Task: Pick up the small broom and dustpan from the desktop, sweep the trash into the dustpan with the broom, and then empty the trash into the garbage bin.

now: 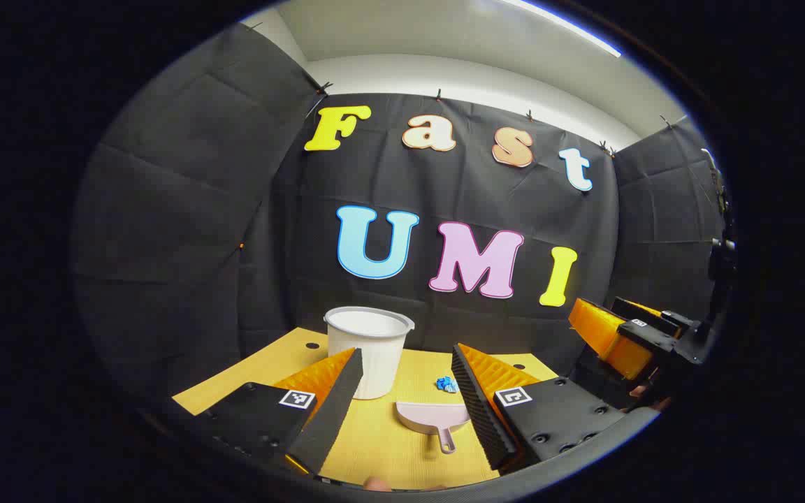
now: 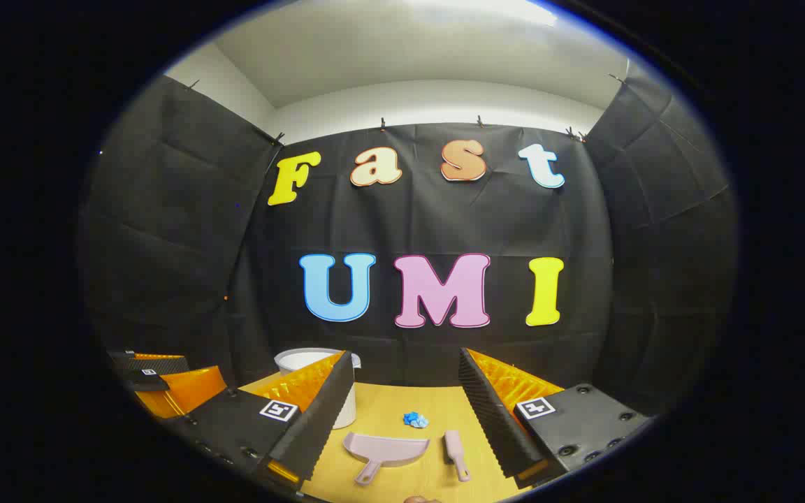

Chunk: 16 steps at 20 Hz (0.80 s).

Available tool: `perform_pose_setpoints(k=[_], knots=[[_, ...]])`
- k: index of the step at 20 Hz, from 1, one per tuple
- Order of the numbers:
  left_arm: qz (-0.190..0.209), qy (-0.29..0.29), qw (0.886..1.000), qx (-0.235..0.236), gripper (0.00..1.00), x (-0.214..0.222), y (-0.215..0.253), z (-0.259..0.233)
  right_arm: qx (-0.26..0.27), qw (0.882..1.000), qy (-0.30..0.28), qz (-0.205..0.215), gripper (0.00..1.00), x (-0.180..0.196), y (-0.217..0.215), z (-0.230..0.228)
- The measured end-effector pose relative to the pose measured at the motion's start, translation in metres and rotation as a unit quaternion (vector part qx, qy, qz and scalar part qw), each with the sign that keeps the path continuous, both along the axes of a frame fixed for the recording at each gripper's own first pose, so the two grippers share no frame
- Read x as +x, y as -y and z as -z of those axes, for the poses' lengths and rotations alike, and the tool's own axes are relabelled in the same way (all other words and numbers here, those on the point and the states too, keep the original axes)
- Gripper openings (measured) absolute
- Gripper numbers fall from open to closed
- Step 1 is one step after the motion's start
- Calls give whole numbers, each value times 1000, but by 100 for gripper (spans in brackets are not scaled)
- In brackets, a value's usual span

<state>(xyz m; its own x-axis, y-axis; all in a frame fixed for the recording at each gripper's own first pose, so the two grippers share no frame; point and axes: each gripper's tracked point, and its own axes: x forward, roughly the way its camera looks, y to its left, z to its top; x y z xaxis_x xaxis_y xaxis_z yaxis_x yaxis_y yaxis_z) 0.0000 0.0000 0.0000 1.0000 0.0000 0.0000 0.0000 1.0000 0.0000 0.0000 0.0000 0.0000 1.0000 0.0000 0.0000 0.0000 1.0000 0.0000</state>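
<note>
both grippers, left gripper [image 1: 402, 391] and right gripper [image 2: 402, 405], hover with fingers spread wide, holding nothing. on the desk [image 2: 388, 412] lie the pink dustpan [image 2: 385, 449], small broom [image 2: 456, 453] just beside it, blue crumpled trash [image 2: 415, 419] behind them and the white garbage bin [image 1: 369, 349].

I see a yellow bench [image 2: 388, 482] with four things lying on it. The pale dustpan [image 2: 385, 449] sits near its front, handle pointing to about 7 o'clock. Just beside it at 3 o'clock lies the small broom [image 2: 456, 454]. A crumpled blue scrap of trash [image 2: 415, 419] rests at 12 o'clock from them, apart from both. The white garbage bin [image 1: 367, 349] stands upright toward 10 o'clock, near the back edge.
</note>
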Motion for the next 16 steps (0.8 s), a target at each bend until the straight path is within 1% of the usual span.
perform_pose_setpoints(k=[1, 2, 3, 4, 5, 6, 7, 8, 9, 10, 11, 15, 16], knots=[[3, 2, 1000, 2, 76, 1, 2, 0, -1, 1000, 0, 5, 93, -2, 2, -1], [7, 1, 1000, 4, 76, 3, 3, -1, -7, 1000, 3, 9, 93, -3, 3, -2], [8, 0, 1000, 6, 76, 4, 4, 1, -20, 1000, 9, 10, 97, -4, 1, -6], [5, 1, 1000, 9, 74, 6, 3, 0, -32, 999, 15, 6, 92, -7, -2, -10], [4, 4, 1000, 11, 76, 8, 2, -3, -43, 999, 22, 1, 97, -8, -5, -14], [6, 7, 1000, 14, 76, 10, 2, -6, -55, 998, 30, -3, 93, -11, -7, -16], [8, 9, 1000, 16, 76, 10, 3, -6, -62, 997, 34, -3, 93, -13, -7, -17], [11, 13, 1000, 19, 76, 13, 5, -9, -66, 997, 33, -3, 98, -15, -7, -16], [14, 15, 1000, 22, 76, 14, 7, -10, -66, 997, 31, -1, 96, -15, -7, -13], [17, 17, 999, 25, 76, 15, 9, -12, -63, 998, 27, 1, 99, -16, -7, -12], [23, 20, 999, 27, 76, 14, 11, -13, -58, 998, 22, 1, 99, -16, -7, -11], [54, 34, 997, 36, 76, 17, 27, -17, -44, 999, 20, 7, 99, -17, -3, -14], [58, 39, 997, 42, 74, 20, 29, -21, -44, 999, 18, 9, 99, -16, -4, -14]])
